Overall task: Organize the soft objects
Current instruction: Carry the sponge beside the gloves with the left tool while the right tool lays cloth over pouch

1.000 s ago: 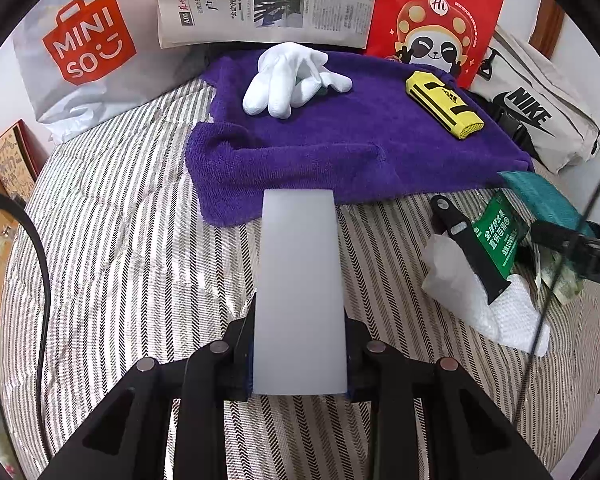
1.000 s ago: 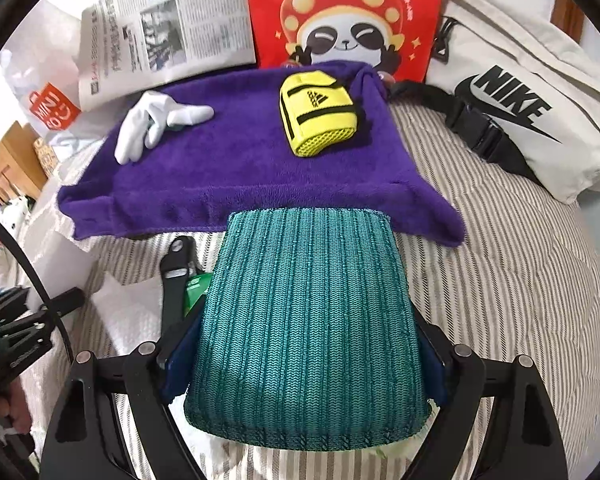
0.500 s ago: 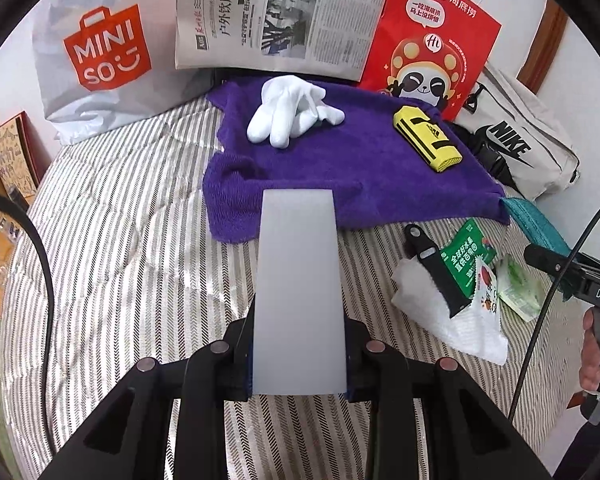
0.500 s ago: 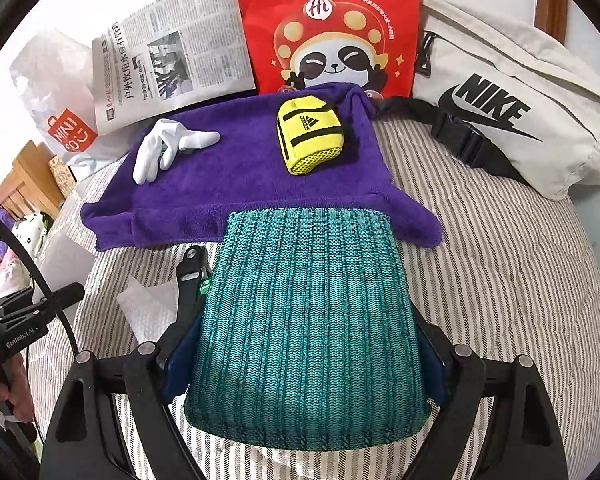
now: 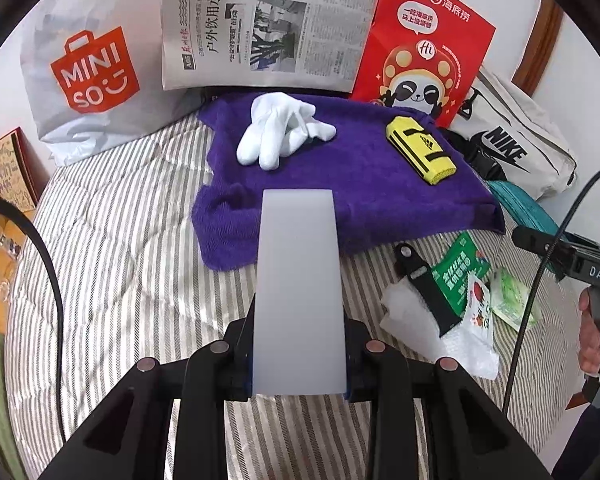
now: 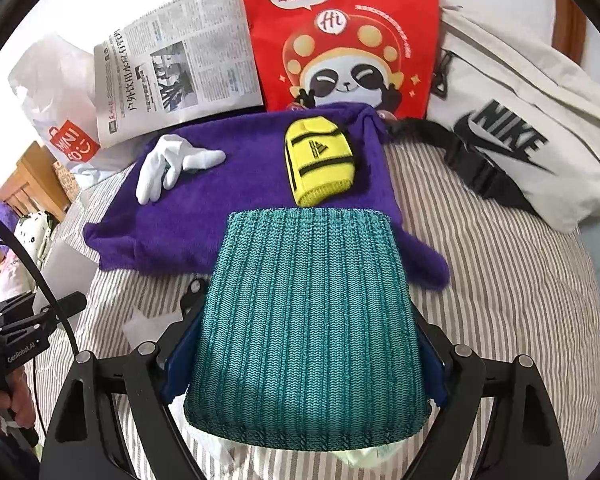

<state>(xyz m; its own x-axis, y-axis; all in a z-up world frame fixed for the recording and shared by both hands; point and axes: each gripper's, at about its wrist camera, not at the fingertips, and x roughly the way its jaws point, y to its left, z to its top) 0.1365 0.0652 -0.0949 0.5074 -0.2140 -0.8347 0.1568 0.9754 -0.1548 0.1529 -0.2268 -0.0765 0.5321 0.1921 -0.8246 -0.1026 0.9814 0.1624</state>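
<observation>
My left gripper (image 5: 299,364) is shut on a pale white slab (image 5: 299,280) that sticks forward over the striped bed. My right gripper (image 6: 306,368) is shut on a wide teal knitted pad (image 6: 308,320), whose sides press against the blue pads. Beyond both lies a purple towel (image 5: 360,200) (image 6: 228,208). On it rest white gloves (image 5: 278,140) (image 6: 168,164) and a yellow pouch (image 5: 420,152) (image 6: 318,160). Both held things hang above the bed, short of the towel's near edge. The fingertips are hidden under what they hold.
Against the wall behind the towel stand a Miniso bag (image 5: 88,76), a newspaper (image 5: 268,28), a red panda bag (image 5: 420,48) and a white Nike bag (image 6: 520,132). A black scraper (image 5: 428,288), green packets (image 5: 460,272) and white wrap (image 5: 440,340) lie on the bed.
Both grippers have risen and drawn back from the bed, so the towel and bags look smaller and farther. Each still holds its object the same way.
</observation>
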